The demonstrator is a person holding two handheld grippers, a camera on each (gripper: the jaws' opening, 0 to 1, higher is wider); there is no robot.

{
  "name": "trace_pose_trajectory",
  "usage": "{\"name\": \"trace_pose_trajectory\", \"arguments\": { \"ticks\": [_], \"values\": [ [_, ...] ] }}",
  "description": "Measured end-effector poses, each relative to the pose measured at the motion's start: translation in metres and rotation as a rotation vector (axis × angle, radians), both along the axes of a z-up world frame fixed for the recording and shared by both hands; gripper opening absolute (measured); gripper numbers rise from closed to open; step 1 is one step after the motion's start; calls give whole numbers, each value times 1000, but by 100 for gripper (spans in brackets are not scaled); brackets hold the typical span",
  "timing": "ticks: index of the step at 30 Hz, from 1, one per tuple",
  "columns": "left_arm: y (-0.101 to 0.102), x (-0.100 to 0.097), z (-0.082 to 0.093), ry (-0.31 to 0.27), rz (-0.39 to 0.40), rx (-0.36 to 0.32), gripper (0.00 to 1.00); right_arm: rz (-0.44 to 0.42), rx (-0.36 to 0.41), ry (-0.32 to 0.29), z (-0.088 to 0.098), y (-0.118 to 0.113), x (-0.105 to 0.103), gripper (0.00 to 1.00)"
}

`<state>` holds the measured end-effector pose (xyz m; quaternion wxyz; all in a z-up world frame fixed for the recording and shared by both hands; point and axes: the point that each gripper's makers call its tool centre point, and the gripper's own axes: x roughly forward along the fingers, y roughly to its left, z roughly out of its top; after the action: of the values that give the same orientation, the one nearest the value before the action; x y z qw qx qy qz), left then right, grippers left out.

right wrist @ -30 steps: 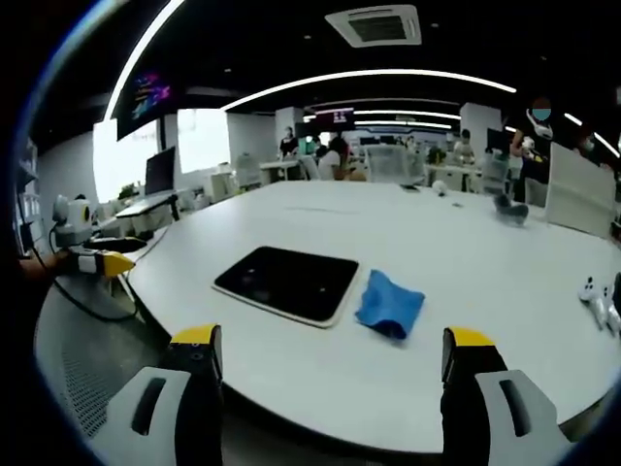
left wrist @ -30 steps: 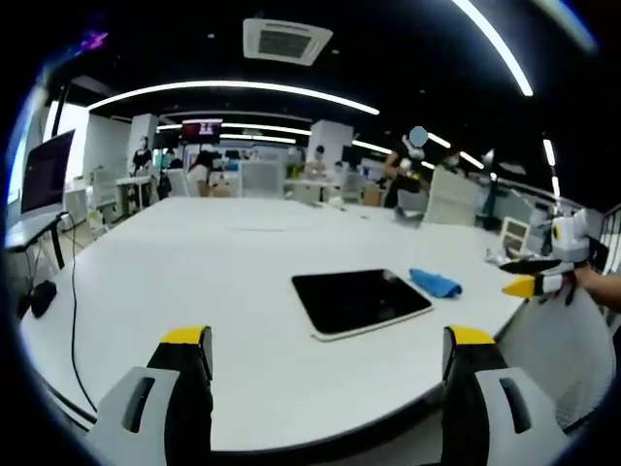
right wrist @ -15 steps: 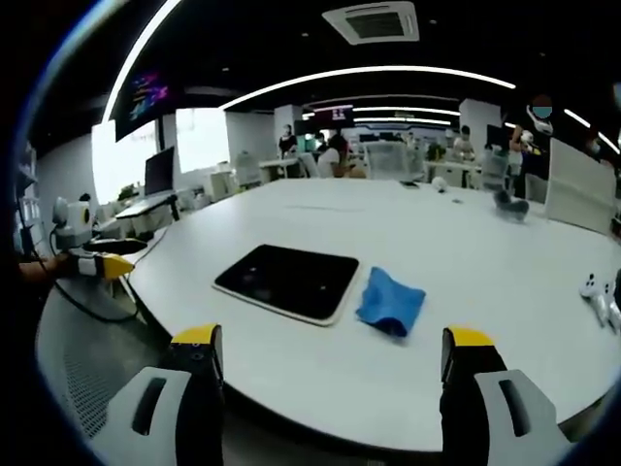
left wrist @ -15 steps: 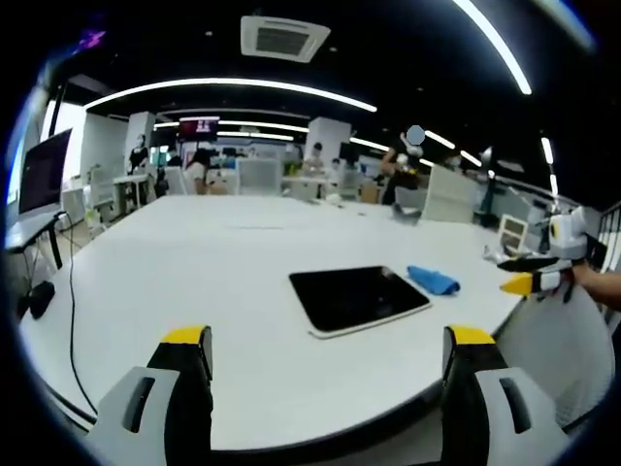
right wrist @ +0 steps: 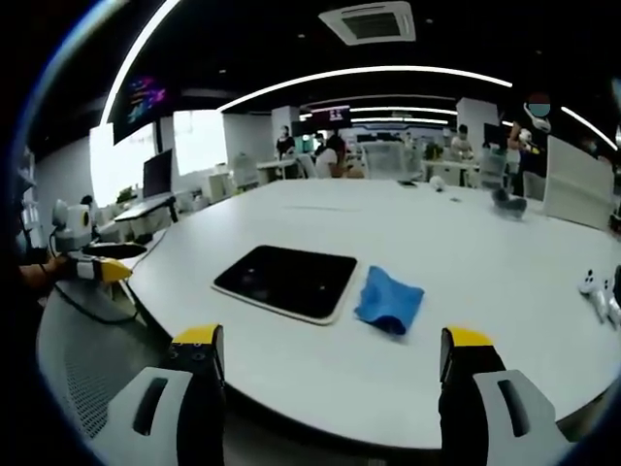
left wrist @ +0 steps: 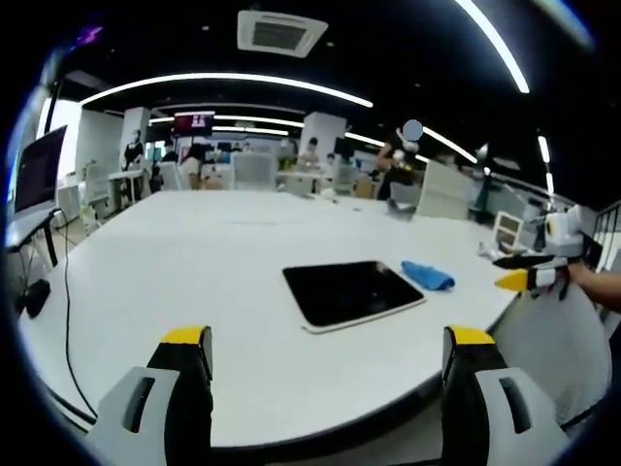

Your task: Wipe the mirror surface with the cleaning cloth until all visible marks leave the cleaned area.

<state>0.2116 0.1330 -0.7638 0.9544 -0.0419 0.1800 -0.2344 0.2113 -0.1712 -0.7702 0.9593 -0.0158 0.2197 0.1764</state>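
Mirror (left wrist: 352, 293) first, going left to right: a thin dark rectangular panel with a pale rim, lying flat near the front edge of the large white surface (left wrist: 194, 282). In the right gripper view the same mirror (right wrist: 288, 282) lies left of centre, its glass reflecting the dark ceiling, so any marks on it are too faint to make out. Just beside its right-hand edge, and possibly touching it, is the blue cleaning cloth (left wrist: 428, 275), a small crumpled heap; the right gripper view shows the cloth (right wrist: 389, 300) folded loosely on itself and closer to this gripper than to the other.

Left gripper (left wrist: 330, 388) hovers off the front edge of the surface with its yellow-tipped jaws spread wide and nothing between them. Right gripper (right wrist: 330, 383) is likewise held off the edge, jaws wide and empty. It also appears at the right margin of the left gripper view, held in a hand.

By my judgement the cloth is light, soft and limp, so it should be pinched at a raised fold near its middle, gathering enough fabric to leave a pad for wiping. The mirror looks stiff, smooth and fragile; it may slide under rubbing, so steadying one edge seems wise.
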Motion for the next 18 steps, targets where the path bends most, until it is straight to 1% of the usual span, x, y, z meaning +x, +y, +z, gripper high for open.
{"name": "trace_pose_trajectory", "arguments": {
  "ticks": [6, 8, 18],
  "values": [
    [1, 0, 1, -6, 7, -4, 99, 12, 2, 3, 0, 1, -1, 91],
    [2, 1, 3, -23, 14, 0, 99, 12, 0, 1, 0, 1, -2, 91],
    [-2, 0, 3, -17, -8, -8, 99, -5, -4, -6, 1, -2, 0, 91]
  ]
}}
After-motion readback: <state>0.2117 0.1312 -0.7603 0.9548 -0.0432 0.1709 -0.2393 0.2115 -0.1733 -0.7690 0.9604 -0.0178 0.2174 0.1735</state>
